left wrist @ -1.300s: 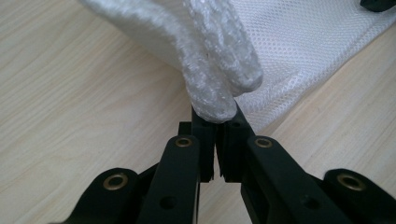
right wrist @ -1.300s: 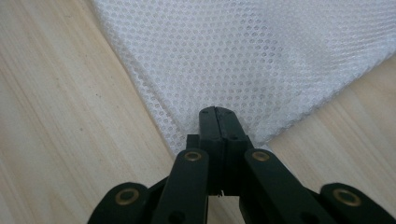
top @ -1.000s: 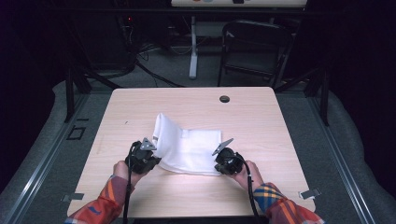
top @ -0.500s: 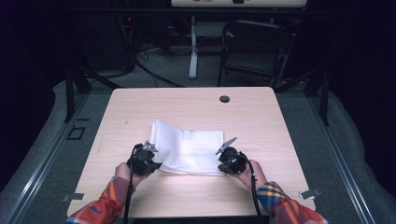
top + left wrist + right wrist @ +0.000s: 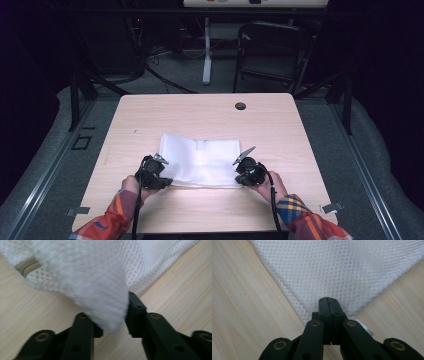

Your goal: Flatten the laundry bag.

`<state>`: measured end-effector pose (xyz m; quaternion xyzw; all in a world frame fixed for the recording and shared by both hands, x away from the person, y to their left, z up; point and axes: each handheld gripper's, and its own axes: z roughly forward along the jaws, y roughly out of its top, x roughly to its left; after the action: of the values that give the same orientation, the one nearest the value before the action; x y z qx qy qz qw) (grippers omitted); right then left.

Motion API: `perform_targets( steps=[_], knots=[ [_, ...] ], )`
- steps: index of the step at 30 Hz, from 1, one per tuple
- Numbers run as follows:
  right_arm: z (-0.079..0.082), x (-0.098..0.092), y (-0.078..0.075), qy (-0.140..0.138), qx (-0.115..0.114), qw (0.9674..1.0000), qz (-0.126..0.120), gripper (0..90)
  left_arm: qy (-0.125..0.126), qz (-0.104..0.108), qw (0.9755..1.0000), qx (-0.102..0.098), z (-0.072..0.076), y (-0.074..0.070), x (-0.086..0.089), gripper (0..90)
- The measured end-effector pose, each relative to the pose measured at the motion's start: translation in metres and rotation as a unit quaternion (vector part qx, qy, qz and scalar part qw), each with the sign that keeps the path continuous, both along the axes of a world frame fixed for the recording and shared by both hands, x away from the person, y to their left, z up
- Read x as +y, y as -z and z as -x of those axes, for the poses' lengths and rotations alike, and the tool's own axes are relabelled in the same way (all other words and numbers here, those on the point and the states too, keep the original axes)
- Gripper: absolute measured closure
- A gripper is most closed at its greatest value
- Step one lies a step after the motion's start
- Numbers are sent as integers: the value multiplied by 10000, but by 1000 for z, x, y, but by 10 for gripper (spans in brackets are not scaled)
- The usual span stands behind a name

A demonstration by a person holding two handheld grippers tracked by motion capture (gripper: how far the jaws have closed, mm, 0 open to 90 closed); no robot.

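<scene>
The white mesh zippered laundry bag (image 5: pixel 201 166) now lies folded flat on the light wooden table (image 5: pixel 150 112), your left hand-held gripper (image 5: pixel 159 172) has just been opening off its corner while your right hand-held gripper (image 5: pixel 243 170) pinches its corner, so the fold looks finished.

You see a white mesh bag (image 5: pixel 201 160) lying flat and folded on the table, at the 6 o'clock side near you. Its cloth has small holes, and a beige zipper (image 5: pixel 27 265) sits at one edge.
</scene>
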<state>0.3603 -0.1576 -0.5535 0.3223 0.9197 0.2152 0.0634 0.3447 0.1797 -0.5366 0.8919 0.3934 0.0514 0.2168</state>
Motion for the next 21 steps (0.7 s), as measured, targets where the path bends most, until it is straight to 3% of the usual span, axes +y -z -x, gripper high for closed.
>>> perform_targets(
  steps=[5,9,13,16,21],
  knots=[
    [0,0,0,4,7,10000,-26,900,-247,-105,9996,10,4,-2,17,406],
    [0,-1,0,5,10,10000,7,900,-500,9,9987,-35,8,-5,35,288],
    [-1,-1,-1,-10,23,10000,-28,884,-707,109,9972,-202,11,-9,47,208],
    [0,-1,-6,-39,32,9998,-183,735,-821,194,9957,-385,13,-14,51,162],
    [4,-4,-20,34,-27,9991,-410,375,-728,326,9946,-670,14,-25,45,145]
  ],
)
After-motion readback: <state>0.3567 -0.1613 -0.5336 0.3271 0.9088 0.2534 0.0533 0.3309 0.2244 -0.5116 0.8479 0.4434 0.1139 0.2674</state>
